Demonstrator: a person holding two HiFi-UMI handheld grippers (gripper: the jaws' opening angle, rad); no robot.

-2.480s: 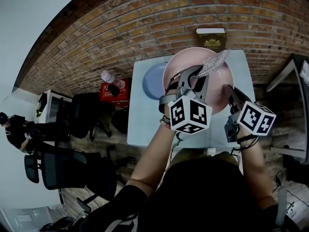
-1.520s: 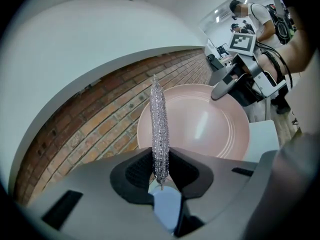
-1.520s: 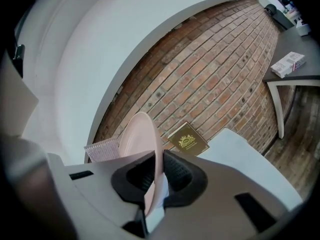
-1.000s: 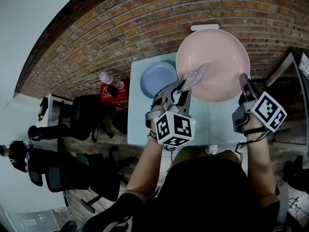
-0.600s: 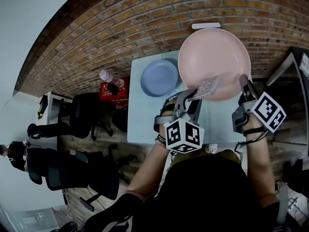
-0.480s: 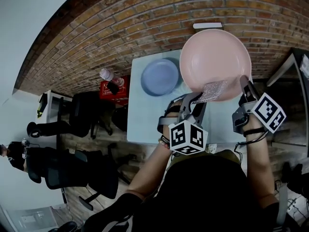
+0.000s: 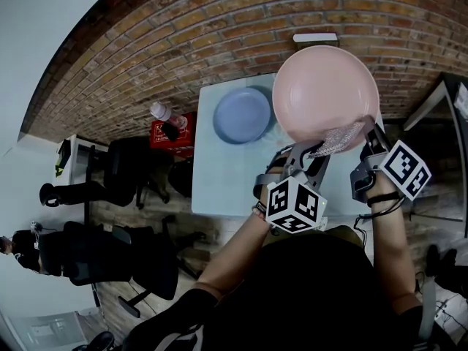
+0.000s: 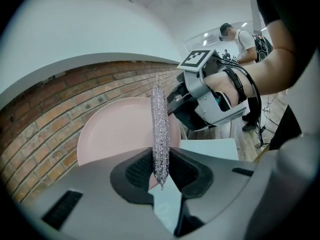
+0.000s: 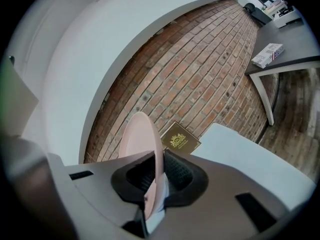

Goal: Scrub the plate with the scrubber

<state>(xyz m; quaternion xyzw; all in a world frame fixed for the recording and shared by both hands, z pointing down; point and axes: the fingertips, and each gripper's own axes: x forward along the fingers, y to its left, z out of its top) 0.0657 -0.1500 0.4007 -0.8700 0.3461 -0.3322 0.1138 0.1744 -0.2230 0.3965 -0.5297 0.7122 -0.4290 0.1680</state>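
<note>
The left gripper (image 7: 314, 152) pinches the silver scrubber (image 7: 340, 139) by the pink plate's (image 7: 325, 90) near rim; the right gripper (image 7: 369, 134) clamps that rim.

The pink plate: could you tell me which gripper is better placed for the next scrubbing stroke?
Left, probably: the left gripper grips the scrubber by the pink plate's rim; the right gripper is clamped on that rim.

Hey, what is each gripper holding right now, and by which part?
The left gripper pinches the scrubber by one end, and the rest sticks out ahead of the jaws. The right gripper clamps the pink plate by its rim.
</note>
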